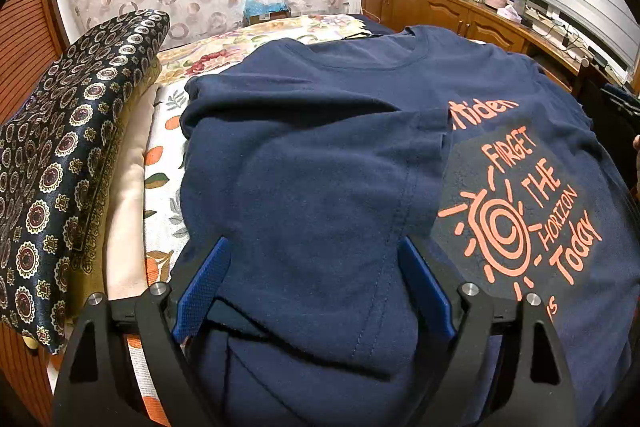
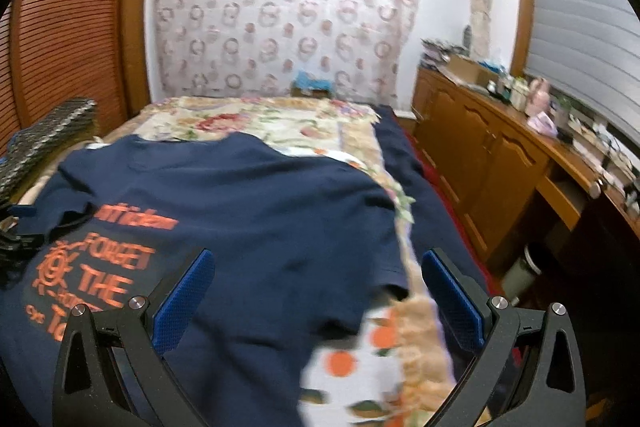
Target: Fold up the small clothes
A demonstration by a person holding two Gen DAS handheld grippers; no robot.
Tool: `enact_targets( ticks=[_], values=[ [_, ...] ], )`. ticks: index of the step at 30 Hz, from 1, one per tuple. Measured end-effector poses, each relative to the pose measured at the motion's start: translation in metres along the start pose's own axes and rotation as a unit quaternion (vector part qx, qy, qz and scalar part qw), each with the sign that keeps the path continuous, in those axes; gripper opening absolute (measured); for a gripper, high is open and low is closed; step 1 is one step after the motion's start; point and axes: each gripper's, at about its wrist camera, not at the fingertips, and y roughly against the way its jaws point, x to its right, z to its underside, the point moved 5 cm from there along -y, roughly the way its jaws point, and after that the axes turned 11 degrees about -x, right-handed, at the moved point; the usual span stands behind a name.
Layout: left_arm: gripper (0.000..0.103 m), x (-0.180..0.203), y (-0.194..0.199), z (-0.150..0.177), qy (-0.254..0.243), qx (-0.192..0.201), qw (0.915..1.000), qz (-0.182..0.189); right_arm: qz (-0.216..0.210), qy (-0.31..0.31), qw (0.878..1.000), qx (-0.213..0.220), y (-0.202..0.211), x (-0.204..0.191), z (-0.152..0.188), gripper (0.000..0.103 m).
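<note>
A navy T-shirt [image 1: 328, 155] with an orange sun print lies face up on the bed. Its left side and sleeve are folded over onto the chest, covering part of the print. My left gripper [image 1: 314, 251] is open just above the folded part, its blue pads [image 1: 204, 283] apart with cloth between them but not pinched. The shirt also shows in the right wrist view [image 2: 240, 203], where its right sleeve lies flat. My right gripper [image 2: 318, 263] is open and empty above that sleeve's edge. The left gripper's tip shows at the far left of that view [image 2: 16, 239].
The bed has a floral cover [image 2: 256, 123] and an orange-print sheet [image 2: 360, 355]. A dark patterned pillow [image 1: 68, 155] lies along the left. A wooden cabinet [image 2: 492, 163] with clutter runs along the right, with a small bin [image 2: 524, 271] on the floor beside the bed.
</note>
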Motion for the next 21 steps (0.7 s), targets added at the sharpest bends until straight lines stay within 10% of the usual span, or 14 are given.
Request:
enact_targets(
  ticks=[3, 16, 21],
  values=[
    [0.103, 0.004, -0.006, -0.002, -0.01, -0.012, 0.9998, 0.012, 0.0, -0.013, 1.0, -0.023, -0.01, 0.014, 0.001, 0.103],
    [0.103, 0.013, -0.006, -0.002, -0.018, -0.015, 0.9997, -0.003, -0.093, -0.079, 0.985, -0.119, -0.05, 0.02, -0.001, 0.079],
    [0.103, 0.013, 0.005, 0.001, -0.024, 0.009, 0.9996, -0.013, -0.118, -0.078, 0.982, -0.122, -0.052, 0.012, -0.005, 0.042]
  ],
)
